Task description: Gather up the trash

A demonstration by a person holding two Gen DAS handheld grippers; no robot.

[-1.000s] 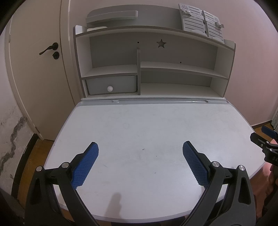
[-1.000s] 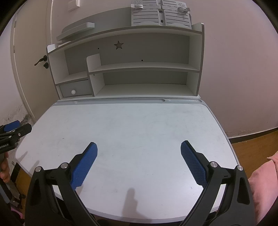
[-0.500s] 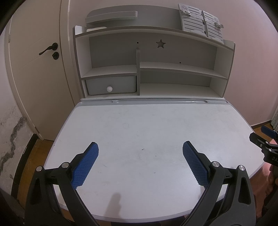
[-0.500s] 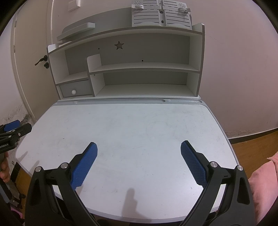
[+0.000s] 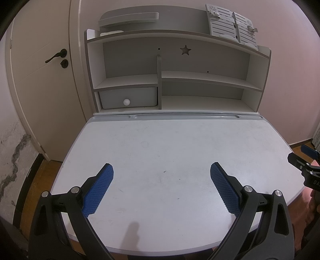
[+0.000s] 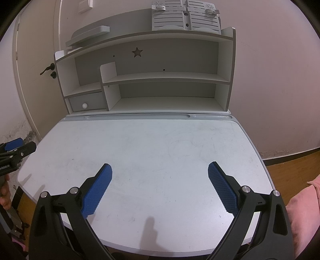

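Note:
No trash shows in either view. My left gripper (image 5: 161, 170) is open and empty, its blue pads wide apart above the near part of the white desk top (image 5: 170, 140). My right gripper (image 6: 160, 169) is open and empty above the same desk top (image 6: 150, 140). The right gripper's tip also shows at the right edge of the left wrist view (image 5: 304, 160). The left gripper's tip shows at the left edge of the right wrist view (image 6: 18, 149).
A grey and white shelf unit (image 5: 174, 80) stands at the back of the desk, with a small drawer (image 5: 128, 98) at lower left. A grey book stand (image 6: 186, 18) sits on top. A door (image 5: 44, 80) is to the left. Wooden floor (image 6: 290, 160) lies right.

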